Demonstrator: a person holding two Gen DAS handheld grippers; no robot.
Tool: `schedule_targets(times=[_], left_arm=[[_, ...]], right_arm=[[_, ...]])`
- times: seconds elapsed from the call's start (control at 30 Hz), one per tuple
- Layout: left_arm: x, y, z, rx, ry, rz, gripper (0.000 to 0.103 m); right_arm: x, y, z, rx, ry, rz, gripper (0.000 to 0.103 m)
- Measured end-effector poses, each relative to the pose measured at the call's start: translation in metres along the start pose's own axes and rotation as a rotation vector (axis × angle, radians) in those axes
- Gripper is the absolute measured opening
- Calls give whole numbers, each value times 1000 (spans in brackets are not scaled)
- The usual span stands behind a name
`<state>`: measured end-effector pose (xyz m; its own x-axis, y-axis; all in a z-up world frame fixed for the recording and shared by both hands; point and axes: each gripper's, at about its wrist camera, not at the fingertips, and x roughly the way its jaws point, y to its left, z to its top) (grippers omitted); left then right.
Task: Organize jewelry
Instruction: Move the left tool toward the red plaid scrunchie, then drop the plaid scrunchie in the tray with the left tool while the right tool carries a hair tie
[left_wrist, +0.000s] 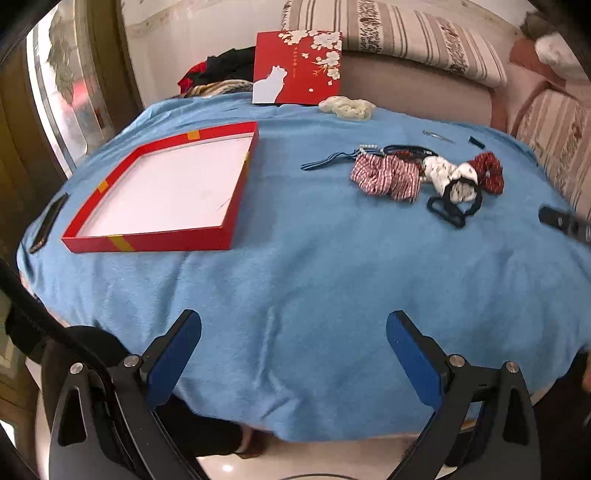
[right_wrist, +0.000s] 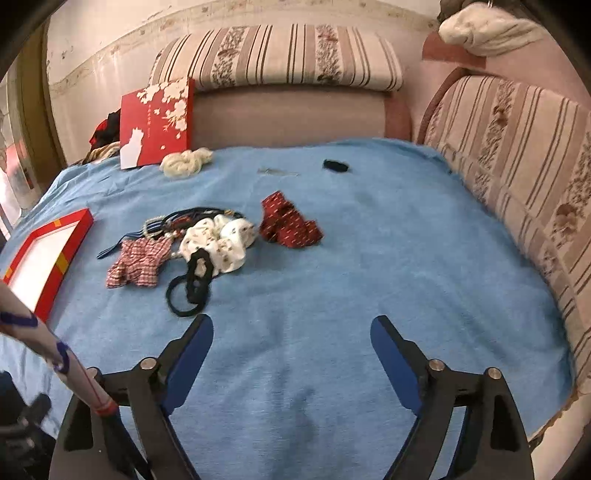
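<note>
While both claws hang above the near edge of the bench with nothing between their blue pads, the sorting has evidently not begun. The left claw (left_wrist: 293, 343) stands wide apart over bare blue cloth (left_wrist: 314, 277), and the right claw (right_wrist: 291, 347) is likewise spread and empty.

At the left of the left wrist view lies the open red box tray (left_wrist: 162, 192), its white floor bare, flat on the cloth with its mouth up; it is probably set there to take the pieces. Its lid (left_wrist: 297, 68), red with white blossoms and a white cat, leans upright at the far edge, out of the working area.

The things to be sorted lie in a loose heap at the middle right of that view, well apart from the tray: a red-and-white checked scrunchie (left_wrist: 386, 177), a white printed scrunchie (left_wrist: 448, 173), a dark red scrunchie (left_wrist: 487, 171), black hair ties (left_wrist: 454, 208) and a striped band (left_wrist: 325, 162) tangled with what look like beads. They touch and overlap, so lifting one may well drag a neighbour along.

Farther back lie a cream scrunchie (left_wrist: 347, 107) beside the lid, a thin clip (left_wrist: 437, 136) and a small black piece (right_wrist: 335, 165), each alone. A dark phone (left_wrist: 48, 221) lies just beside the tray's left wall. Striped sofa cushions (right_wrist: 517, 166) border the cloth at the right of the right wrist view. Open cloth lies between heap and tray, with nothing in the way.
</note>
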<state>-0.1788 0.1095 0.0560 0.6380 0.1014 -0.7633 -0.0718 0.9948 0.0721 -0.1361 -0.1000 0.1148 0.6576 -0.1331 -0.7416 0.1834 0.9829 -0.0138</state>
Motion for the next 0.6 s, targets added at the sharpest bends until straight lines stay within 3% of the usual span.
schedule_targets(times=[0.2,0.37,0.6], left_arm=[[8,15,28,-7,5,-50,98],[23,24,76,-45,20,-171,85],[71,0,123,-41,94,-315,85]], right_arm=[[15,10,2,12,38,80,76],[31,20,5,20,71,174,70],[56,28,17,70,105,286,68]])
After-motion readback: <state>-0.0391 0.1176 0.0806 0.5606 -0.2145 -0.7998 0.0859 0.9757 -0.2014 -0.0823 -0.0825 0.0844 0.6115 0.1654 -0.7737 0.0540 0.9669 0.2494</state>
